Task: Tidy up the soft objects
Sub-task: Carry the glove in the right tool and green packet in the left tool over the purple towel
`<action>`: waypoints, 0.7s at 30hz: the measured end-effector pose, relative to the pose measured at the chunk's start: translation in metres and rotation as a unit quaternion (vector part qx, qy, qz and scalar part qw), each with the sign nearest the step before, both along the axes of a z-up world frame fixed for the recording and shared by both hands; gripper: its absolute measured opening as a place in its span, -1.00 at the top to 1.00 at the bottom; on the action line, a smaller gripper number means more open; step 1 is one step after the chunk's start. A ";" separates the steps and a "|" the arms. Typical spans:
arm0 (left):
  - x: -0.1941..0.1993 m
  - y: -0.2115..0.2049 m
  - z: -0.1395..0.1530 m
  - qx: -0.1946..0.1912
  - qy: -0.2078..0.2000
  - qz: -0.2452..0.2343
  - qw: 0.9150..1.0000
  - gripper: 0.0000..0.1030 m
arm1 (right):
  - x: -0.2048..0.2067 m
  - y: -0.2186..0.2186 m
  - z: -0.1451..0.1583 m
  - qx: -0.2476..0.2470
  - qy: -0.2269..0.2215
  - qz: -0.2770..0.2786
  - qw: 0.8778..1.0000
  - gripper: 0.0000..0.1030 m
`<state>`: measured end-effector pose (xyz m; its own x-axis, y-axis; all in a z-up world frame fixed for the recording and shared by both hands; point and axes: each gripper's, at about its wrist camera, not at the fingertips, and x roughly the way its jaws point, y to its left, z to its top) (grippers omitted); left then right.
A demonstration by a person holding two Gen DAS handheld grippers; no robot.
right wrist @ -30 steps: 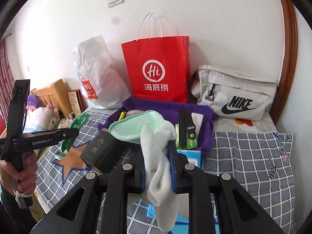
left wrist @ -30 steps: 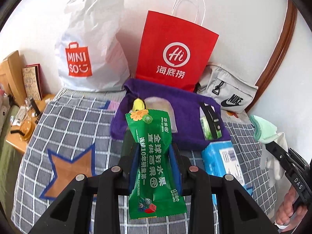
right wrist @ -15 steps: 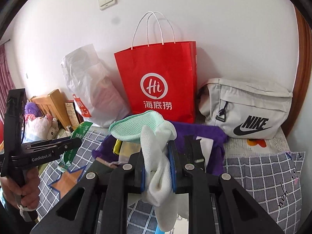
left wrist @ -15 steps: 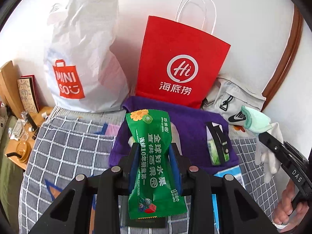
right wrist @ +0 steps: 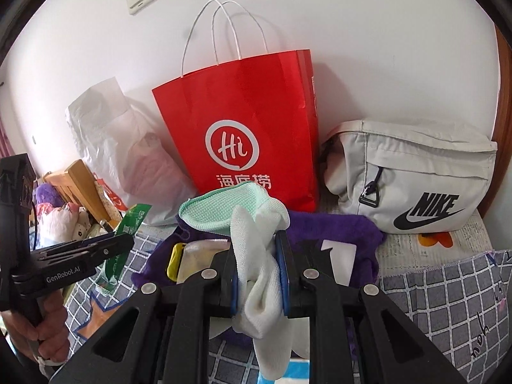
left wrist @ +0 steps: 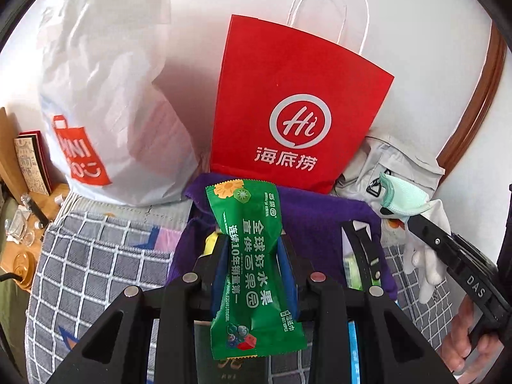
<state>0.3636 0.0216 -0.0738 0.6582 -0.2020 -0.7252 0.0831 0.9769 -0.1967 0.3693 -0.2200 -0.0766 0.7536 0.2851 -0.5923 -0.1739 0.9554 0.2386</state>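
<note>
Left gripper (left wrist: 252, 268): jaws pinching green wet-wipes packet (left wrist: 252, 265) mid-length, upright. Right gripper (right wrist: 259, 275): jaws pinching white glove (right wrist: 259, 275), mint cuff up, fingers dangling. Both above purple bag (right wrist: 336, 233), before red paper bag (right wrist: 243, 128). Advice: lower each over its chosen opening before releasing; the limp glove may snag.

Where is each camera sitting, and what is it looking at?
Left wrist: rides the left tongs, which pinch a green wipes packet; faces the red bag; a hand shows lower right.
Right wrist: rides the right tongs, which pinch a white glove; same way; a hand lower left.
Shared: red bag, purple cloth.
</note>
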 end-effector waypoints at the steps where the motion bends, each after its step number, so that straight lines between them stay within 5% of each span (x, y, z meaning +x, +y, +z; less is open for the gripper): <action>1: 0.005 -0.001 0.000 -0.001 0.001 0.000 1.000 0.43 | 0.003 0.000 0.000 0.003 -0.002 0.001 1.000 0.63; 21: 0.059 -0.006 -0.048 -0.017 0.035 -0.011 0.999 0.43 | 0.050 0.007 -0.061 0.006 0.055 0.027 0.998 0.63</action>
